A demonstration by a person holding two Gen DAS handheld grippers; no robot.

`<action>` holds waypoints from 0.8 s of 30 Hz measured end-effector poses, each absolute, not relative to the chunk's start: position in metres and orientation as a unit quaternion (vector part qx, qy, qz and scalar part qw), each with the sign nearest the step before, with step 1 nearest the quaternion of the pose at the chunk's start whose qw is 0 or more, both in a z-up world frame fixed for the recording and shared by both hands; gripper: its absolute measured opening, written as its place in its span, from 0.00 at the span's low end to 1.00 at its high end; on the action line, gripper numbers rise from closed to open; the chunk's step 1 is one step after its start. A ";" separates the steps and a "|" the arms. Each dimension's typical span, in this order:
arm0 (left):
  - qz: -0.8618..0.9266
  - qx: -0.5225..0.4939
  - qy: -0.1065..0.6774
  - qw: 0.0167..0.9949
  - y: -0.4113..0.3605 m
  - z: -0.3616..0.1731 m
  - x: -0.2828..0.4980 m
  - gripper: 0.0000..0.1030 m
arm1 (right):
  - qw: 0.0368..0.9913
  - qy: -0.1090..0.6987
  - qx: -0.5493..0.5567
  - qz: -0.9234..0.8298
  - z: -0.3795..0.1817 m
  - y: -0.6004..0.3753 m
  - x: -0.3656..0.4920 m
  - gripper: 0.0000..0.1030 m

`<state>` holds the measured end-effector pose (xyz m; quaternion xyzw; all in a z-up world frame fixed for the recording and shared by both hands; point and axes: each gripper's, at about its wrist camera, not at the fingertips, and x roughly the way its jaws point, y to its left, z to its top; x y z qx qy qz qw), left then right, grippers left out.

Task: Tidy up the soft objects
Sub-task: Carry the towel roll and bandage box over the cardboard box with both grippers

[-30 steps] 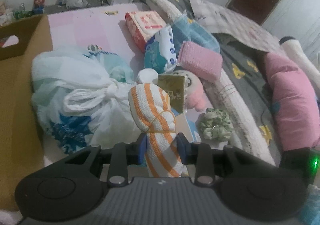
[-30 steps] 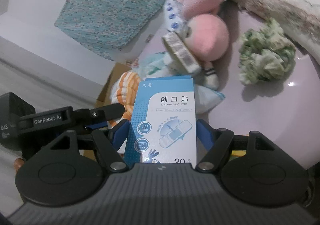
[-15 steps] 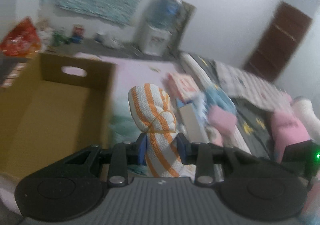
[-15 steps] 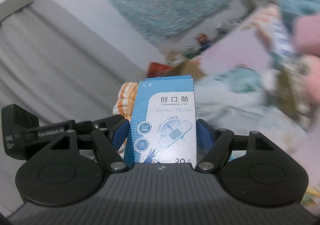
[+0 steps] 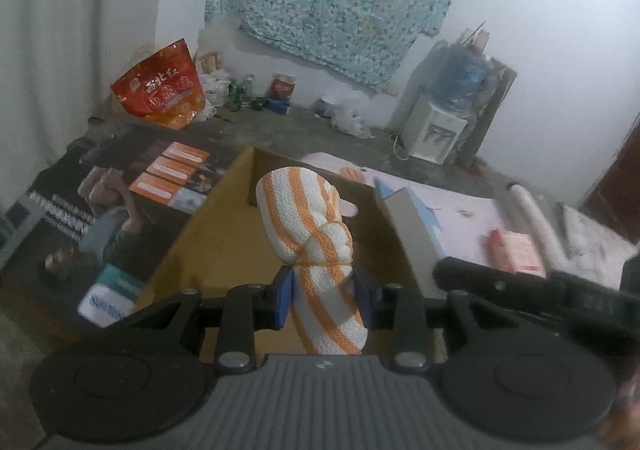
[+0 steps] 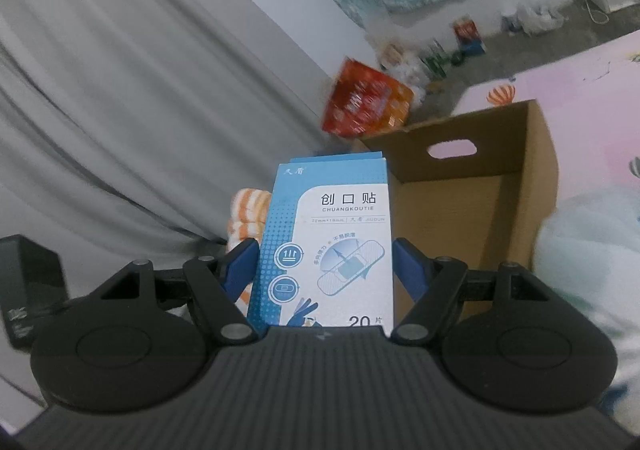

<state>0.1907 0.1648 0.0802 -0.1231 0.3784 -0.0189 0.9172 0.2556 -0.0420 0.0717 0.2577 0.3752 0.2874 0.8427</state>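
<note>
Orange-and-white striped knotted cloth bundle point(image 5: 316, 250) is pinched near-closed in the left gripper point(image 5: 323, 296) above the brown cardboard box point(image 5: 224, 242); a blue plaster carton point(image 6: 326, 246) is clamped by the right gripper point(image 6: 325, 262). Each should be lowered well inside the walls before release.

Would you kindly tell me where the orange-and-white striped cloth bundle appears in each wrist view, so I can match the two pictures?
Left wrist view: the striped cloth bundle stands at centre, clamped in the left gripper, in front of the cardboard box.
Right wrist view: only a strip of it shows left of centre, behind the blue plaster box.
Shared landmark: the cardboard box with its cut-out handle.
</note>
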 end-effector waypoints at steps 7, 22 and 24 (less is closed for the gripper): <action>-0.022 -0.087 0.401 0.912 0.177 0.049 0.250 0.33 | 0.842 0.430 0.230 0.232 0.041 0.006 0.314 0.71; 0.020 -0.053 0.461 0.886 0.195 -0.011 0.329 0.33 | 0.829 0.471 0.262 0.148 -0.039 0.031 0.406 0.71; 0.018 -0.054 0.464 0.884 0.196 -0.013 0.332 0.33 | 0.827 0.474 0.267 0.143 -0.049 0.034 0.417 0.72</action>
